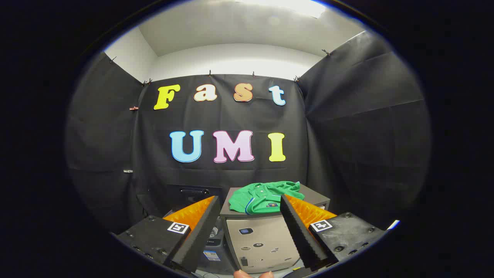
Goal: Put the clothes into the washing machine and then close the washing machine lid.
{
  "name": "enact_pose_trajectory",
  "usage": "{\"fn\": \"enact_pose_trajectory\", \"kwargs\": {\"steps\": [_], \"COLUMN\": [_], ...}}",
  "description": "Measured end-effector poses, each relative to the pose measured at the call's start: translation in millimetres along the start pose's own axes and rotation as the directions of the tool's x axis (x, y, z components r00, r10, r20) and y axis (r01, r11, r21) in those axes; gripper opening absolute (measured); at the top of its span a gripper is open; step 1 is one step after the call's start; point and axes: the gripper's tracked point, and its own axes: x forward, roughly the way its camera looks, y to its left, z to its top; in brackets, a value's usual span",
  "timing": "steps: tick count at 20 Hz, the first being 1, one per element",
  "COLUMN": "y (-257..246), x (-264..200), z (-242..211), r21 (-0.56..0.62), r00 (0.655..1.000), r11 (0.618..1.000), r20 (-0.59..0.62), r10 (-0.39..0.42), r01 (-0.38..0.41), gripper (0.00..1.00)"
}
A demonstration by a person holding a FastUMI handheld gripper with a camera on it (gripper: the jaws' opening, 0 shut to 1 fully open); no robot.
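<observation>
1. Black cloth walls enclose the booth on three sides, with white wall and ceiling above them.
2. Fingertips of a person's hand [252, 274]: just visible below and between the gripper's fingers, nearest the camera.
3. Gripper [249, 202]: held level, pointing forward; its fingers stand wide apart, gripping nothing, each carrying a square marker tag.
4. Grey cabinet [258, 239]: box-shaped unit directly ahead, front face showing between the fingers, several small stickers on it.
5. Green garment [264, 196]: crumpled on the cabinet's flat top, just beyond the fingertips, clear of both.
6. Washing machine [210, 241]: partly seen low beside the cabinet, behind the left-hand finger; lid state cannot be told.
7. Open air lies between fingertips and garment.
</observation>
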Motion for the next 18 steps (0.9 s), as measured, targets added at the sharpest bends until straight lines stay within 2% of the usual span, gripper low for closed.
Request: {"fn": "enact_pose_trajectory", "kwargs": {"steps": [18], "y": [13.1], "x": [0.9], "z": [-7.7], "r21": [-0.003], "r00": [1.000], "r11": [1.000], "r20": [-0.019], "r10": [0.024], "r01": [-0.024], "gripper": [0.98]}}
